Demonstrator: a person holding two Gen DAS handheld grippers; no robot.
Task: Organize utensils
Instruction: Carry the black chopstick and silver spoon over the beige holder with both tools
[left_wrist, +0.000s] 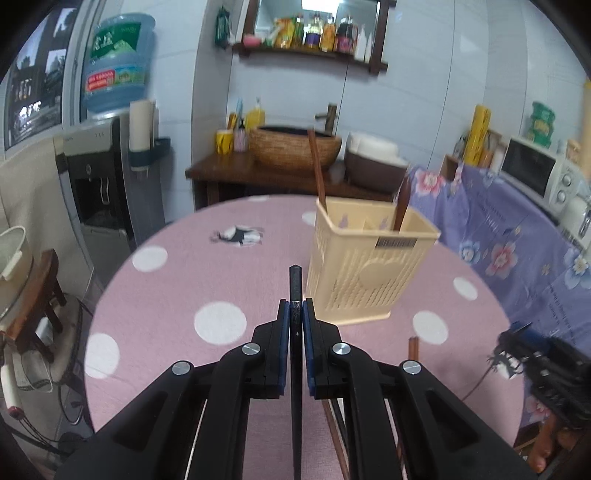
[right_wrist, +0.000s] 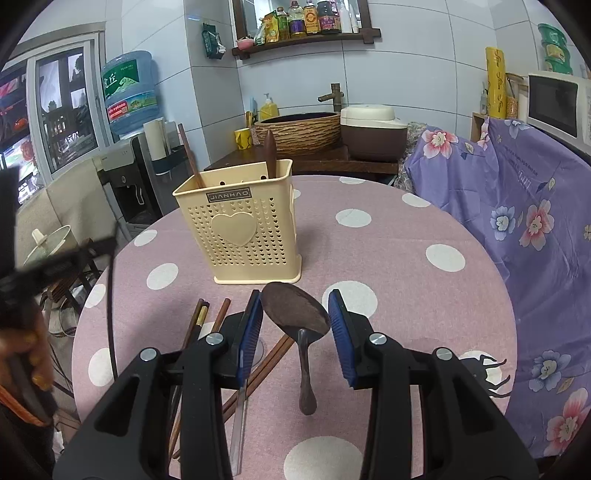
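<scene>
The black chopstick (left_wrist: 296, 332) runs down between the arms of the left gripper (left_wrist: 296, 308), and its lower end is cut off by the bottom edge. In the right wrist view this gripper is only a dark blur at the left edge. The loose chopsticks (right_wrist: 207, 325) go under the right gripper (right_wrist: 295, 310), so their near ends are hidden. Inside the holder (right_wrist: 240, 229), the lower parts of two wooden utensils are hidden; the thin one (right_wrist: 190, 155) is perhaps a chopstick.
</scene>
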